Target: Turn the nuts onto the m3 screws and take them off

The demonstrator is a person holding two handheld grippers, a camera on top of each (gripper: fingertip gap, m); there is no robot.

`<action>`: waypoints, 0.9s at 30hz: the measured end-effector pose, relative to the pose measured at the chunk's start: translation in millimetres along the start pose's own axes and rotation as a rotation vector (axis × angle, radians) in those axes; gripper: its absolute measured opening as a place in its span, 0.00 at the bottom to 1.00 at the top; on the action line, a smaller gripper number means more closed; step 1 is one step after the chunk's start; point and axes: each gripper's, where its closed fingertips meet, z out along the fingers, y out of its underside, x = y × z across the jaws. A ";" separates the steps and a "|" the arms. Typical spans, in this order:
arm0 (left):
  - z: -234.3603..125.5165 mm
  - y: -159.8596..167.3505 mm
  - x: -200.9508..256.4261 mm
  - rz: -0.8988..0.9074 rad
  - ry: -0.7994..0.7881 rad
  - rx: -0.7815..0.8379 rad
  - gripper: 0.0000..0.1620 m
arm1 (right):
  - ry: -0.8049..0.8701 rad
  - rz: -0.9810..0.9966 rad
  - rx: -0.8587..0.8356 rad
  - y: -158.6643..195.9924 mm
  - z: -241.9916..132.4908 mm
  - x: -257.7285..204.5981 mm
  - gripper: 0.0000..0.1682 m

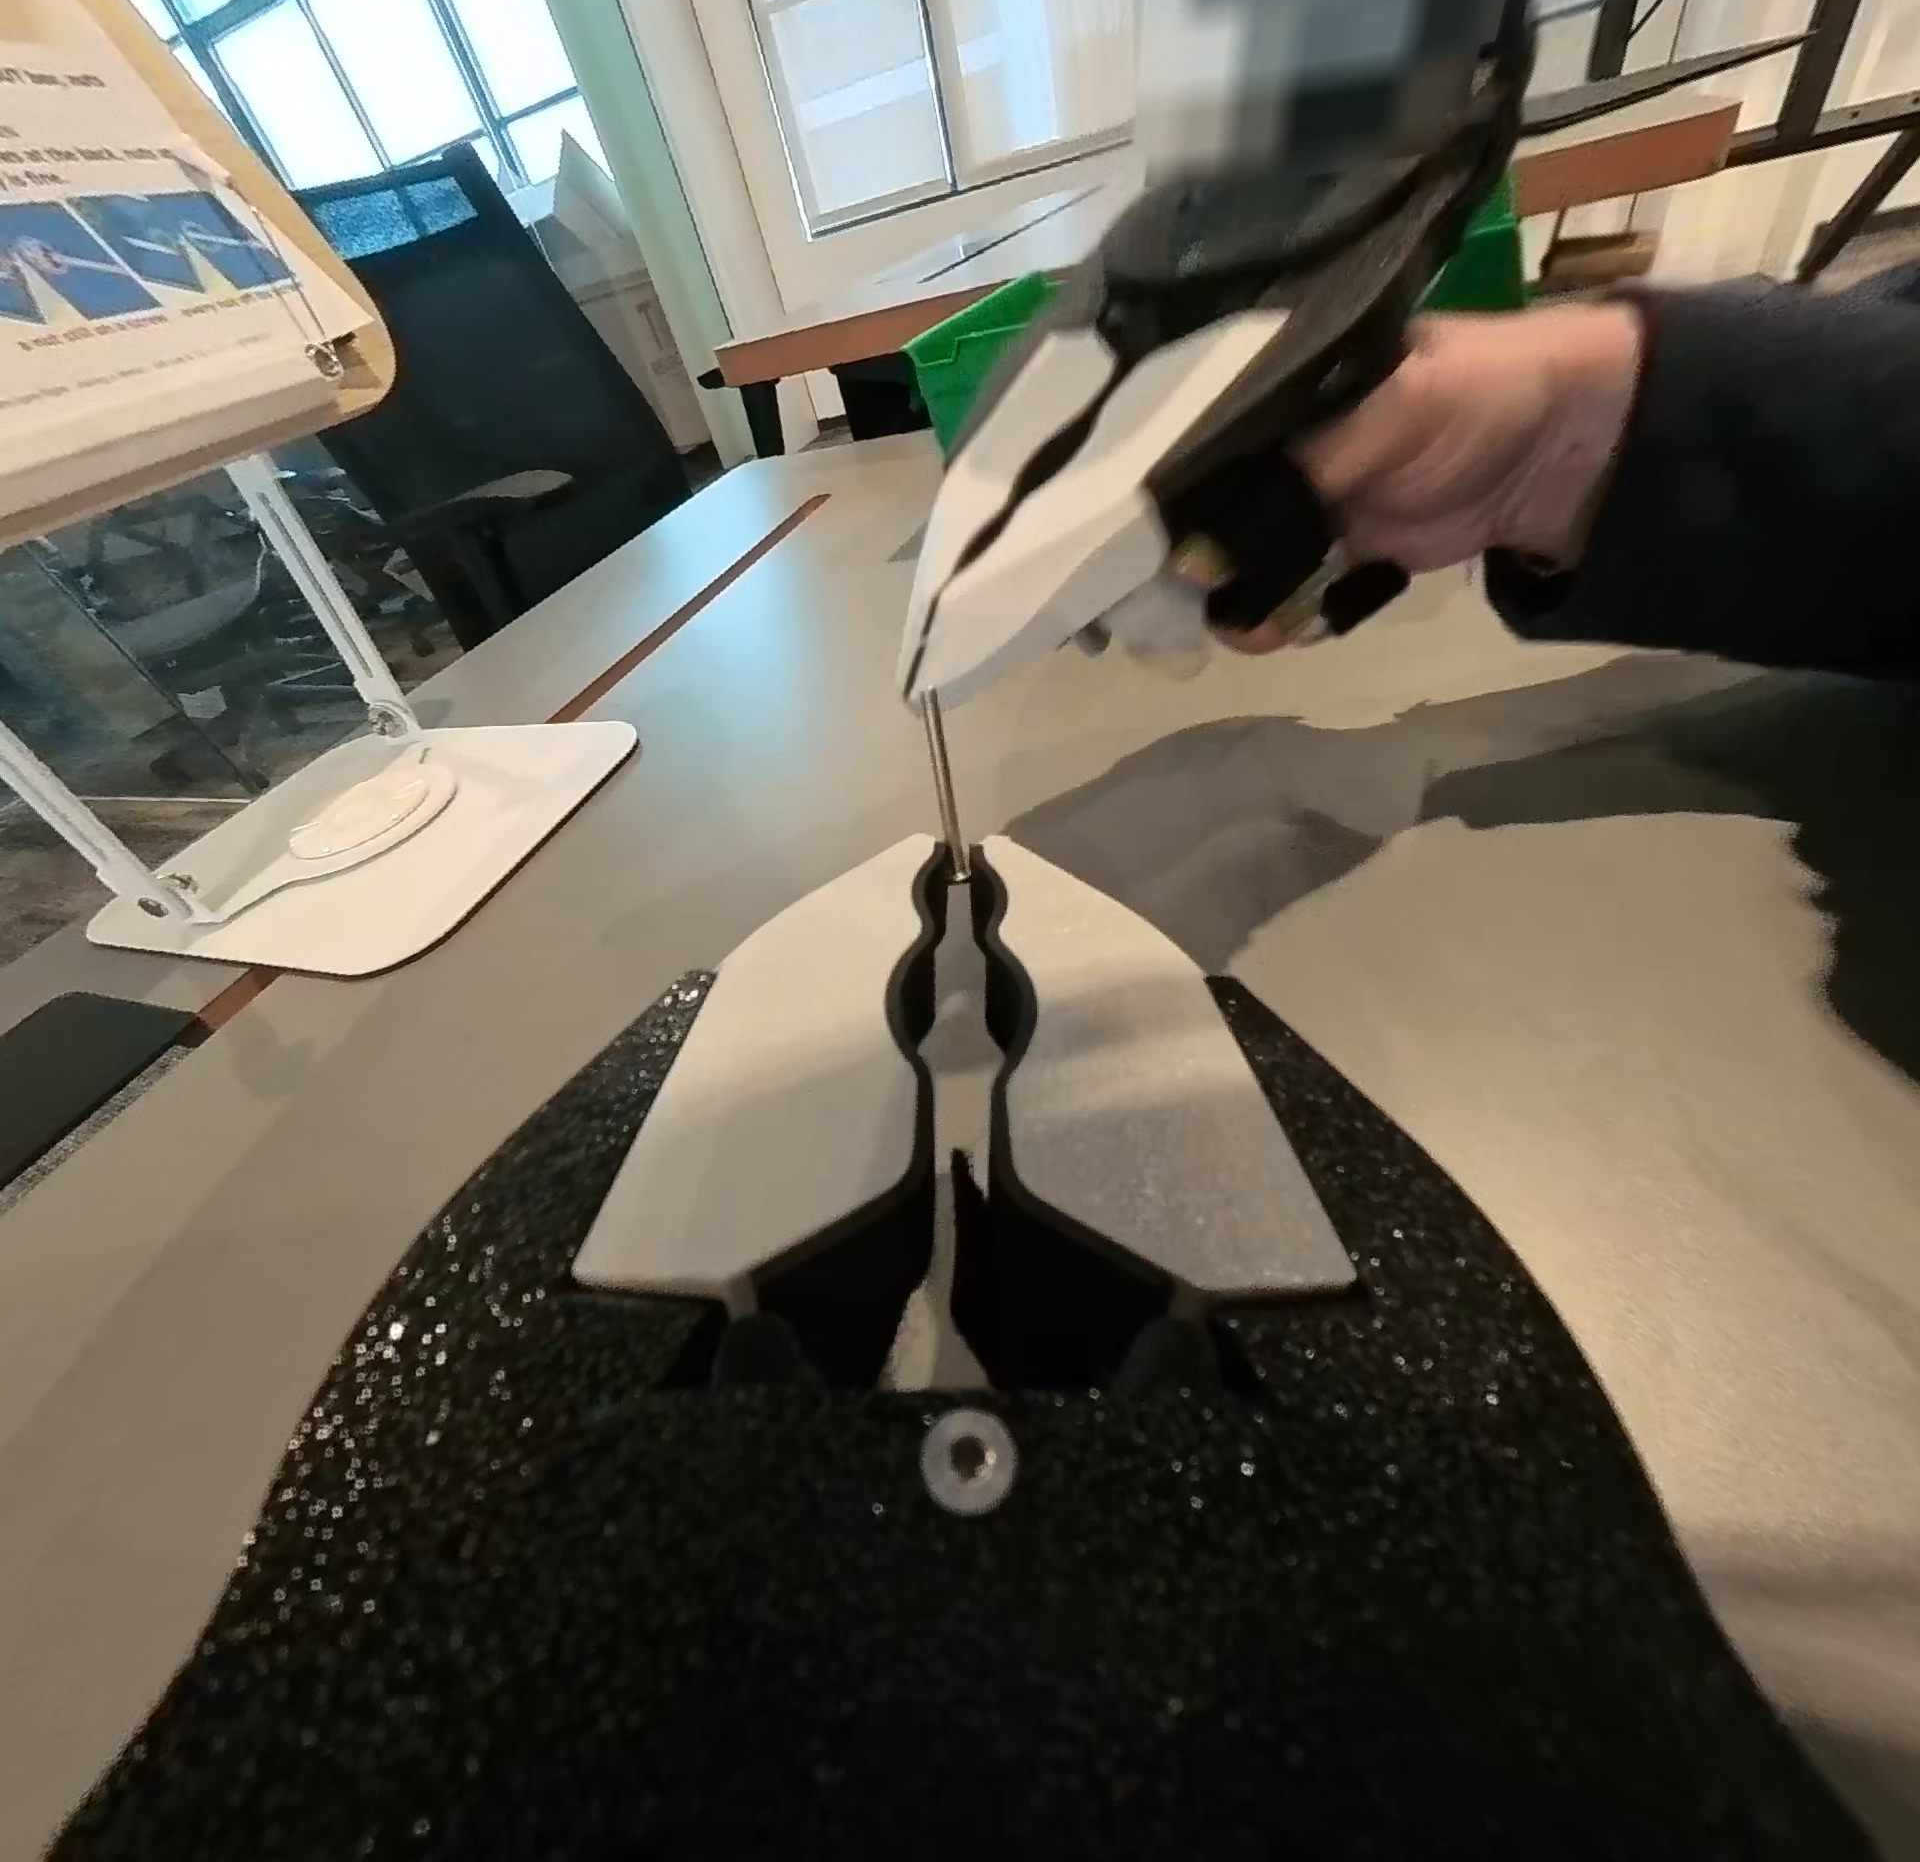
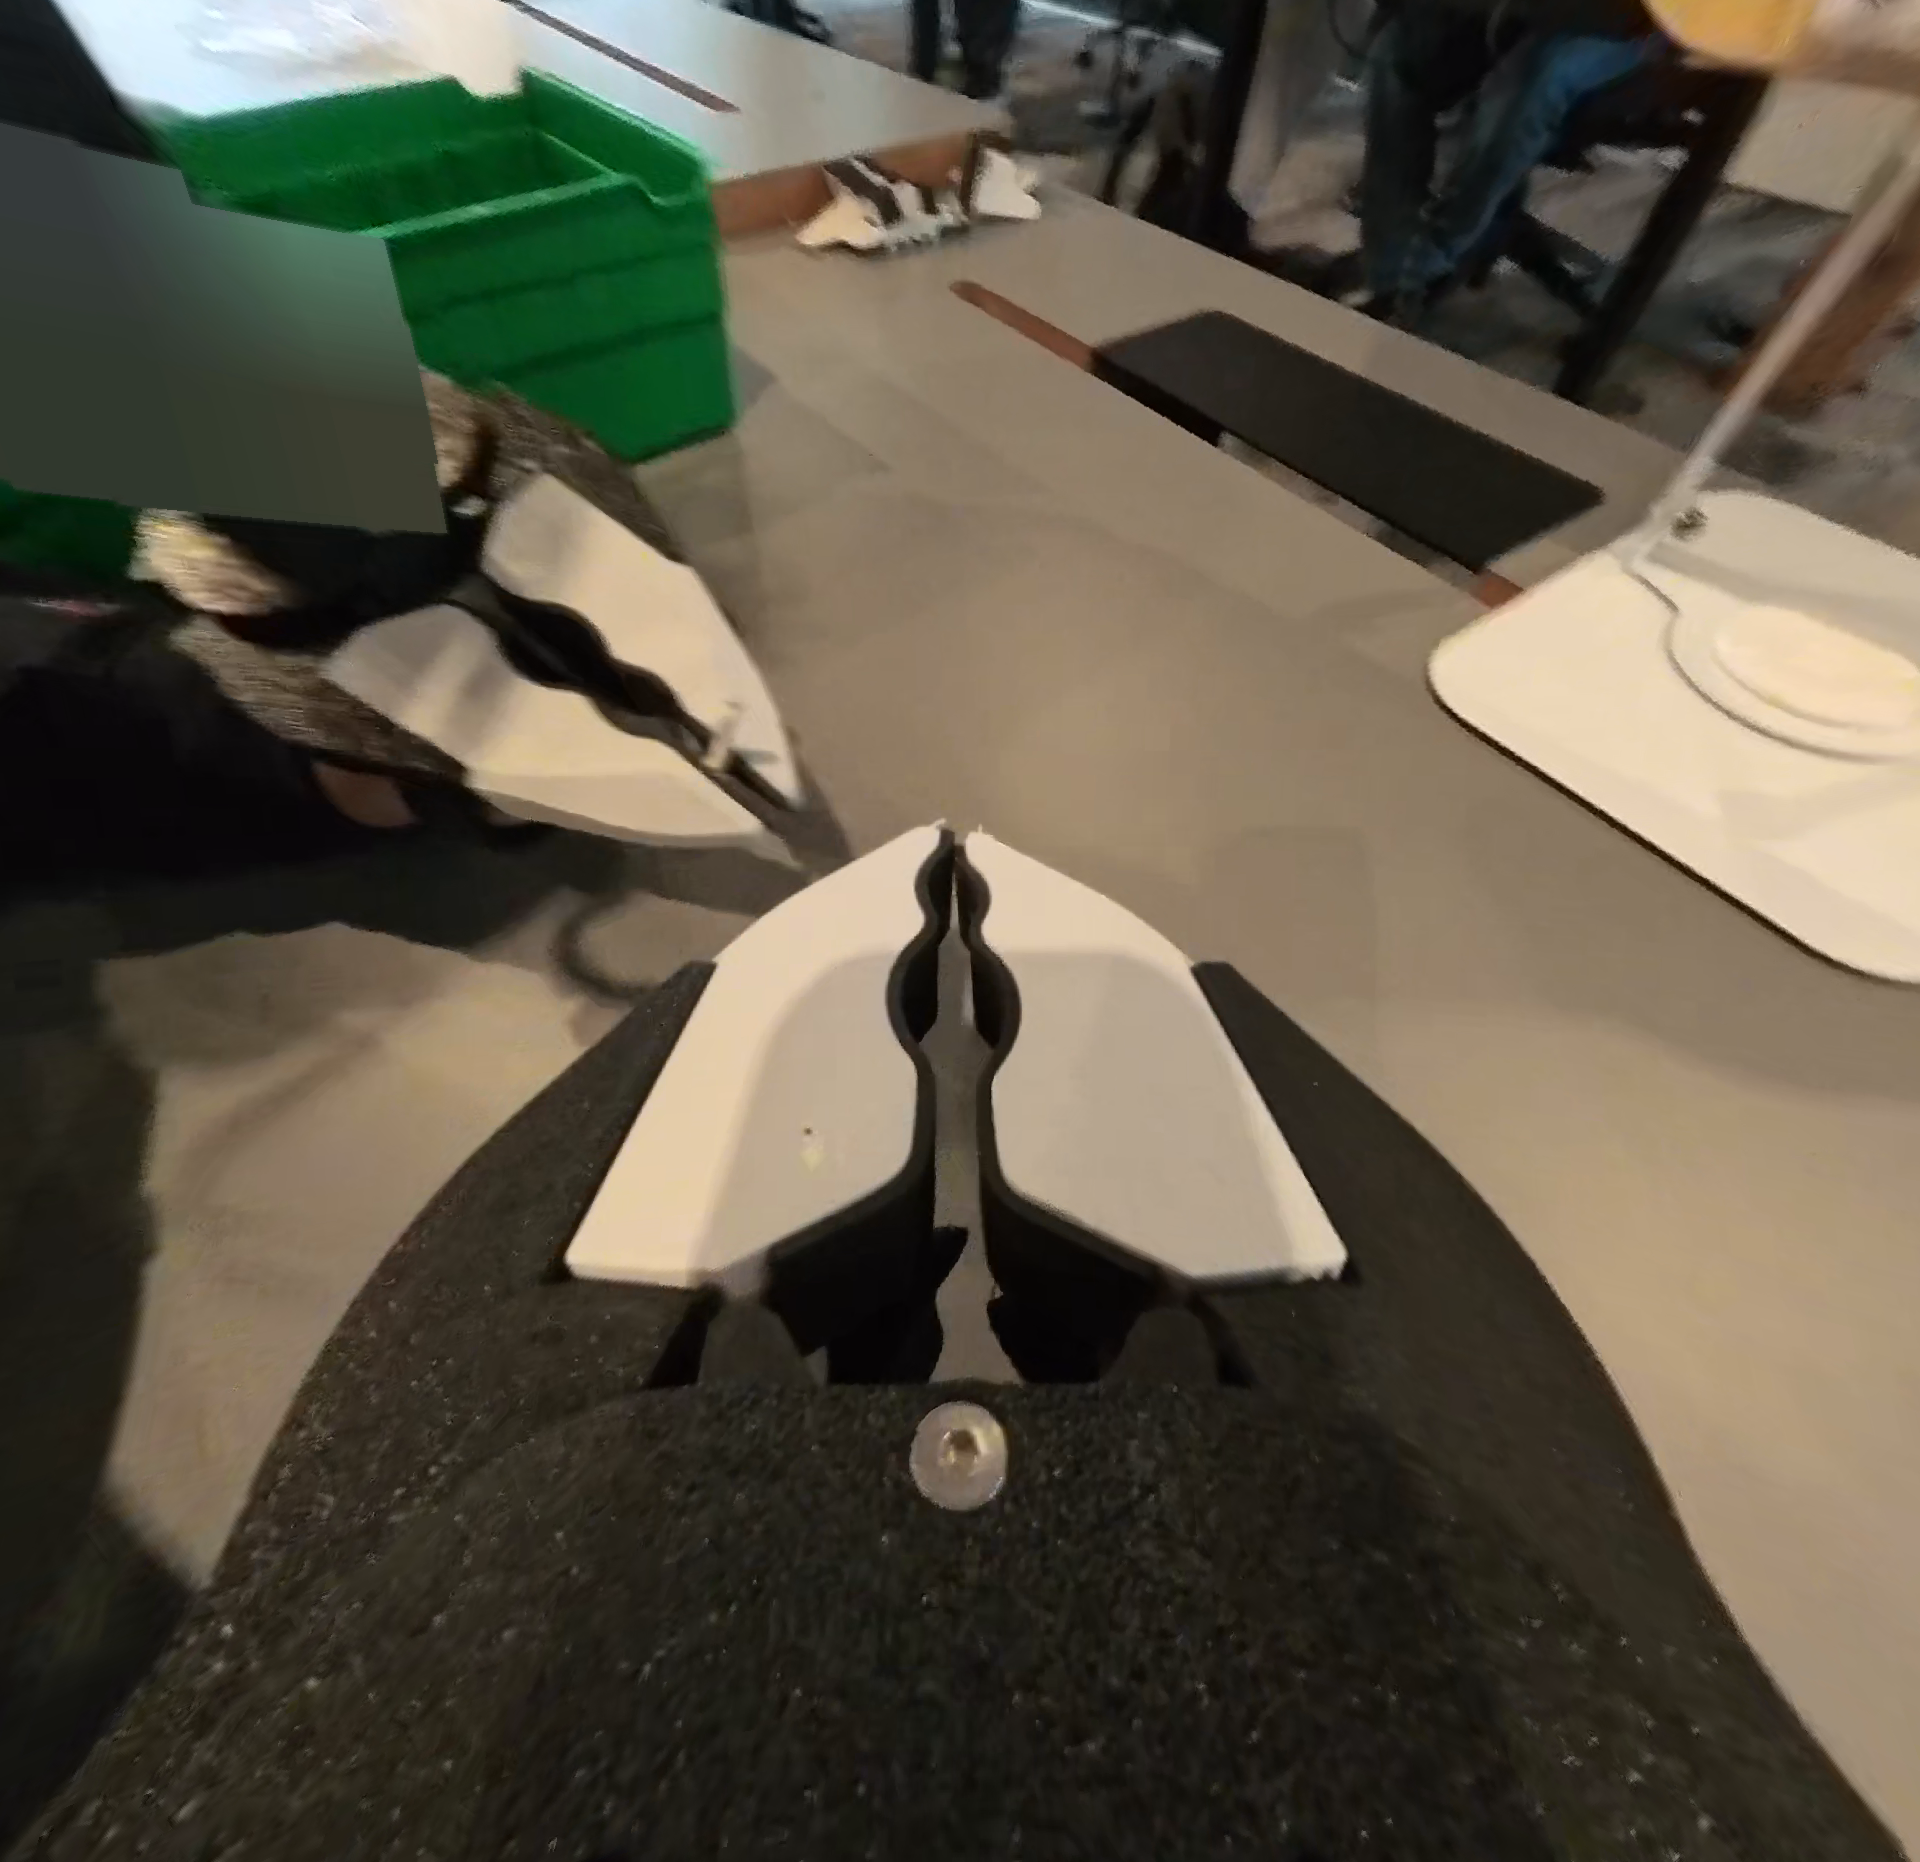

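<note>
Office room, tall windows behind; grey desk (image 1: 665,732) with a brown seam running away from the camera.

Screw (image 1: 948,786): thin, silver, near upright above the desk, between the two hand-held grippers. Its lower end sits in the tip notch of the left hand-held gripper (image 1: 958,856), whose white fingers (image 1: 821,1064) are drawn nearly together and pinch it. Its upper end meets the tips of the right hand-held gripper (image 1: 920,685), which comes down at a slant from the upper right. Those tips are closed at the screw's top; whether they clamp the screw itself or a nut cannot be told. No nut can be made out at either end.

Right wrist view: the right hand-held gripper's (image 2: 956,833) fingers show only a hairline gap at the tips; the screw is hidden there. The left hand-held gripper (image 2: 764,778) lies just to the left of it, tips close, picture blurred.

A hand (image 1: 1475,441) in a dark sleeve holds the right unit's handle.

Farther out: white stand base (image 1: 416,856) on the desk to the left, carrying a tilted sheet holder (image 1: 156,285). Green bin (image 2: 520,254) across the desk. Black mat (image 2: 1351,430) by the seam. Black chair (image 1: 478,378) beyond the desk edge.
</note>
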 end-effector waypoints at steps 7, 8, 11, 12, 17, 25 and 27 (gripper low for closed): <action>-0.7 -1.0 -0.9 -0.007 -0.003 0.008 0.02 | 0.253 0.109 -0.126 44.0 4.4 51.0 0.00; -0.6 -0.9 -0.8 -0.007 -0.002 0.008 0.02 | 0.296 0.103 -0.134 46.3 3.5 57.6 0.00; -0.5 -0.8 -0.7 -0.006 -0.001 0.007 0.02 | 0.407 0.056 -0.153 51.0 3.9 77.2 0.00; -0.4 -0.9 -0.8 -0.006 -0.002 0.007 0.02 | 0.426 0.048 -0.147 50.9 6.4 82.4 0.00; -0.7 -1.2 -0.5 -0.007 0.000 0.010 0.02 | 0.473 -0.019 -0.117 43.3 23.0 105.2 0.00; -1.2 -2.0 -1.1 -0.009 -0.004 0.017 0.02 | 0.518 -0.112 -0.053 15.7 41.5 140.4 0.00; -1.3 -2.3 -1.6 -0.010 -0.008 0.019 0.02 | 0.513 -0.129 -0.023 6.3 49.0 150.1 0.00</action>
